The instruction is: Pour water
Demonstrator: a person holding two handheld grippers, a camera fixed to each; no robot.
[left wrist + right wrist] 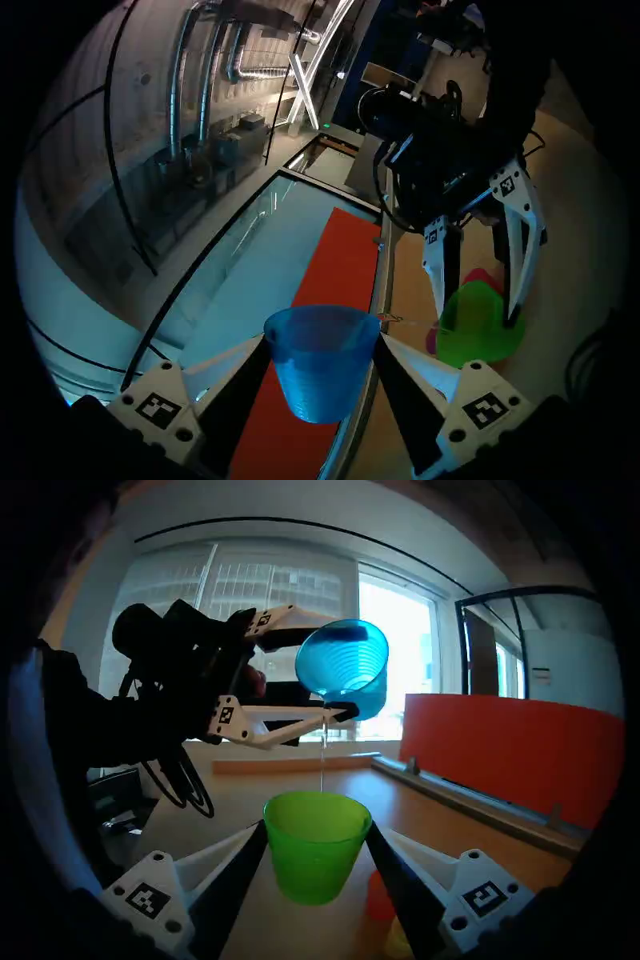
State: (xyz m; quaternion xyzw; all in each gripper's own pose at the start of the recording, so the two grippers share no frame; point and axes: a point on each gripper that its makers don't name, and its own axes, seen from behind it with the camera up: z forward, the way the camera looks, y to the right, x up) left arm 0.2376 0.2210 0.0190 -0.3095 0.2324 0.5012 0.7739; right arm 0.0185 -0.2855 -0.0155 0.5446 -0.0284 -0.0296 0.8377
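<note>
Left tongs [322,342] clamped on a translucent blue plastic cup [322,372], tipped, with a thin water stream [322,752] running off its rim. Right tongs [316,832] clamped on a translucent green plastic cup [314,860], upright and directly under the stream, above the wooden desk [240,800]; can't tell if it touches. Orange partition panel [512,752] along the desk's far edge.

The place looked like an office. A long wooden desk [416,800] carried a red divider panel [512,744] along its far edge, the kind that separates work places. Tall windows [400,640] filled one wall, and a black-framed glass partition [490,660] stood beside them. Bare metal ducts [180,104] and strip lights [308,80] ran under the ceiling.
</note>
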